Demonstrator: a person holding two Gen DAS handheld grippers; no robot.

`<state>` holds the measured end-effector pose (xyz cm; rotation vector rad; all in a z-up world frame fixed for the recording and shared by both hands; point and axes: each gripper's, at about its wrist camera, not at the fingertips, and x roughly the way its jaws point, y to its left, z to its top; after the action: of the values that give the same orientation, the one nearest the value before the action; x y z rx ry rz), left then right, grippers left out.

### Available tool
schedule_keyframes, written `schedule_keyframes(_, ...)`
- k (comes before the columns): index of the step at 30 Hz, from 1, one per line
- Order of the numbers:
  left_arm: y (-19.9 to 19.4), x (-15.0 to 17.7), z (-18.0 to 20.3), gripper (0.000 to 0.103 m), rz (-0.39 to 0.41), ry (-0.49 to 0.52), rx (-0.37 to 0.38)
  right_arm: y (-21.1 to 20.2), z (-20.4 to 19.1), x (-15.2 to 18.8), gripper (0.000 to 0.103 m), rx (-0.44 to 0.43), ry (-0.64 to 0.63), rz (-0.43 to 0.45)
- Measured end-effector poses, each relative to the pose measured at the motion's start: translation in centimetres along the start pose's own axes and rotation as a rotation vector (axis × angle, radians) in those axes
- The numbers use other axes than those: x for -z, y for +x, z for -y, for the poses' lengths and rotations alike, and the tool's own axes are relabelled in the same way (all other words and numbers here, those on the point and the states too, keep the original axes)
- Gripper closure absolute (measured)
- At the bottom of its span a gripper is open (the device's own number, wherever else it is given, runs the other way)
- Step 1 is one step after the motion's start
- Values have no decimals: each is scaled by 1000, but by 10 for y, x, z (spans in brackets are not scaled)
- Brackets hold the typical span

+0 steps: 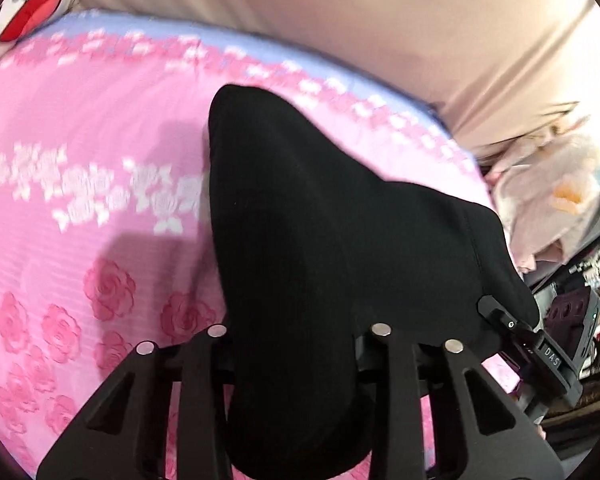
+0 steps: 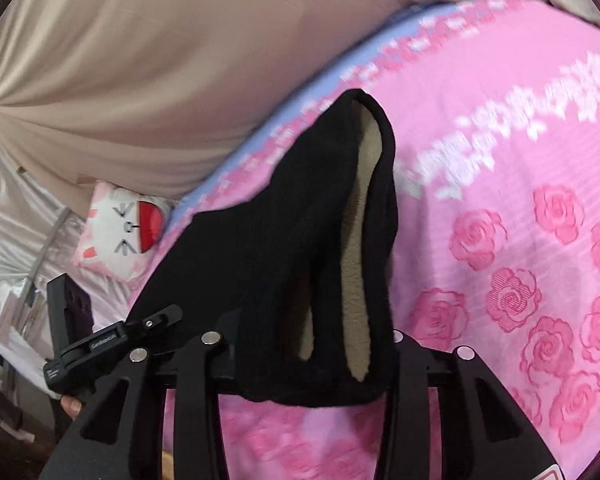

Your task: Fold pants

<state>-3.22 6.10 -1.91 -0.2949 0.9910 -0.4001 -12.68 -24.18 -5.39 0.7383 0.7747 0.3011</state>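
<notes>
The black pants (image 1: 300, 240) hang lifted above a pink rose-patterned bed cover (image 1: 80, 140). My left gripper (image 1: 296, 344) is shut on the black cloth, which drapes over and hides its fingertips. My right gripper (image 2: 300, 352) is shut on the other end of the pants (image 2: 300, 240), whose beige fleece lining (image 2: 356, 264) shows inside the opening. The right gripper also shows at the right edge of the left wrist view (image 1: 516, 328), holding the same cloth. The left gripper shows at the left of the right wrist view (image 2: 140, 324).
A beige curtain (image 1: 340, 12) hangs behind the bed. A white cat-face pillow (image 2: 124, 232) lies at the bed's end. A pale floral quilt (image 1: 552, 208) is bunched at the other end. Shelving with clutter (image 1: 588, 280) stands beyond it.
</notes>
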Motion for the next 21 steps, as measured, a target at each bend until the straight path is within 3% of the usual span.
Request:
schedule_keyframes(3,-22,-1,12,74,35,47,13,-22,-23,-3,67,-24,-47,34)
schedule_keyframes(9,-78,4,36,74,100,133,110,-82,-70,-8,67,-48,-141,140)
schedule_keyframes(14,-132,8,56,74,228,226,137,-125,-98,-7,67,-86,-221,224)
schedule_keyframes(21,-185,-10,77,73,391,311,152,-160,-146,-20,67,-128,-360,353)
